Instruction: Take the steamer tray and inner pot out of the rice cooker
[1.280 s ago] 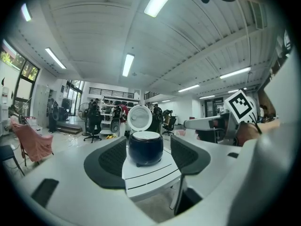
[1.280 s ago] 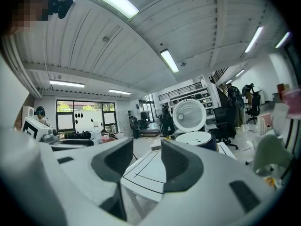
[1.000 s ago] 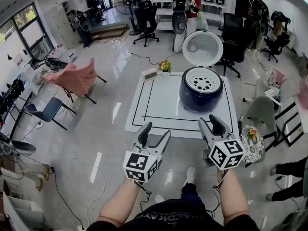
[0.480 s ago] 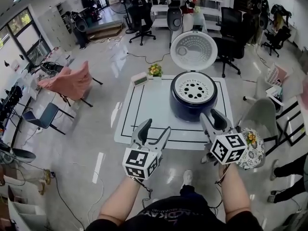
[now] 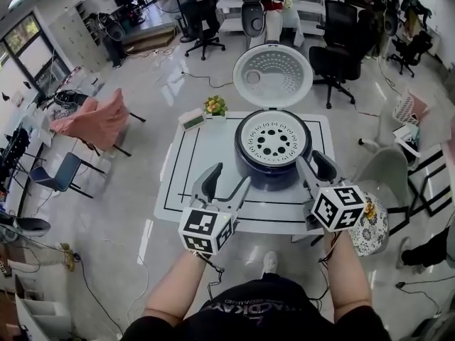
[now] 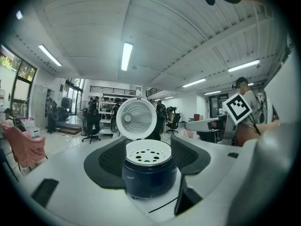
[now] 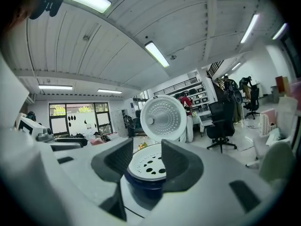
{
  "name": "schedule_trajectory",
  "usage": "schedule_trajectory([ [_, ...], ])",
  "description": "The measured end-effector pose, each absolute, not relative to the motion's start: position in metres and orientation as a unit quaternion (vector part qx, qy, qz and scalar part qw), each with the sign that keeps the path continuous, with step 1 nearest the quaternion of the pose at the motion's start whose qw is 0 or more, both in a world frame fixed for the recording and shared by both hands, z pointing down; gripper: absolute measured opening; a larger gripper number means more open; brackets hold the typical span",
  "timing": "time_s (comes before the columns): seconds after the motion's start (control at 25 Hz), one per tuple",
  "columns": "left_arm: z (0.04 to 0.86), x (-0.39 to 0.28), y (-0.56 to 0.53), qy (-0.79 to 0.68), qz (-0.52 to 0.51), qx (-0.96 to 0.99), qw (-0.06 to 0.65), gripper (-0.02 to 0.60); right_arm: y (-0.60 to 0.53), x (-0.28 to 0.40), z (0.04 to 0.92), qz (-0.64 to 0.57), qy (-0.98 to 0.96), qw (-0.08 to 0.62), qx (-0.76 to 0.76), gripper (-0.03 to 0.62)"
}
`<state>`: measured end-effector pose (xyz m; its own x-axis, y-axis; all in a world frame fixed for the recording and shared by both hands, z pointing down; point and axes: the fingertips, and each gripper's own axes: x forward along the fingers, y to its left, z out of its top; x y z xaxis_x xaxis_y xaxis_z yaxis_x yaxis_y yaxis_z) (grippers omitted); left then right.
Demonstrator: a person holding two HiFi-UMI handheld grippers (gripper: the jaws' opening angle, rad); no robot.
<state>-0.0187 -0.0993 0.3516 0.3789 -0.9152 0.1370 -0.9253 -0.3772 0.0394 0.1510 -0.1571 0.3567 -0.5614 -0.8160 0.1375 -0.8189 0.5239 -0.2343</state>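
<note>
Steamer tray [image 5: 273,139] sits in open cooker [image 5: 272,172] on table [image 5: 181,183], untouched. L tool [image 5: 229,177] & R tool [image 5: 313,163] both gaping, empty. Approach step, I reckon; next: pinch tray rim, lift straight.

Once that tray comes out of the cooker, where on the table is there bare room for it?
The left half of the table is bare, between the cooker and the left edge. Its back left corner holds flowers and a small box. Right of the cooker only a narrow strip is free.
</note>
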Motion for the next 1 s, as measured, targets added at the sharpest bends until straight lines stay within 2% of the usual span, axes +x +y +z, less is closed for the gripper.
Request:
schedule_trajectory([
  [0.48, 0.358, 0.008, -0.171, -0.596, 0.050, 0.799, 0.063, 0.288, -0.237, 0.180, 0.375, 0.157, -0.885, 0.015, 0.438, 0.172],
  [1.0, 0.382, -0.004, -0.215, -0.614, 0.084, 0.779, 0.096, 0.291, -0.276, 0.170, 0.403, 0.171, -0.878, 0.061, 0.443, 0.172],
])
